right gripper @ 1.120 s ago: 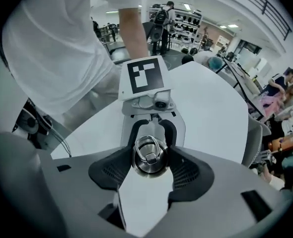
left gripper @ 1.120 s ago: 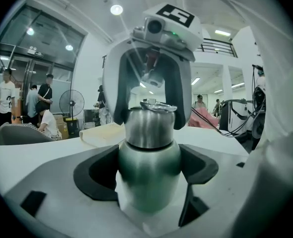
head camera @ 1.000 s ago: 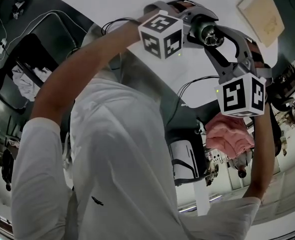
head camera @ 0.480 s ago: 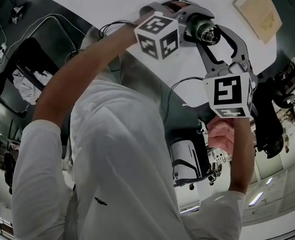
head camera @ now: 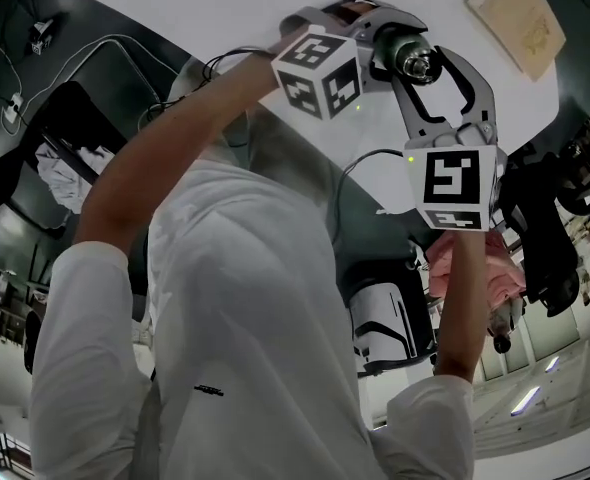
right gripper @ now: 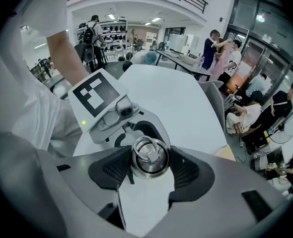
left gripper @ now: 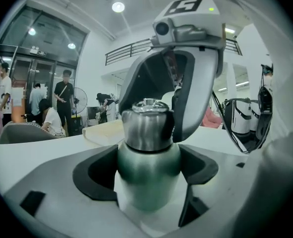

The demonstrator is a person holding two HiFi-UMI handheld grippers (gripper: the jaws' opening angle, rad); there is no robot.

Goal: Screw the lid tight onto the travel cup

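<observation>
Left gripper view: nearest, the left gripper (left gripper: 147, 168) is clamped on the green body of the travel cup (left gripper: 147, 182), which is held in the air over the white table (left gripper: 47, 148). Just beyond, the right gripper (left gripper: 154, 114) grips the steel lid (left gripper: 146, 128) from above, a pad on each side. Judgement: lid seated, tightening in hand. Hold the body fixed and roll the right wrist squarely about the cup's axis. No brand or print legible; only square patterns on the marker cubes (head camera: 453, 186).
</observation>
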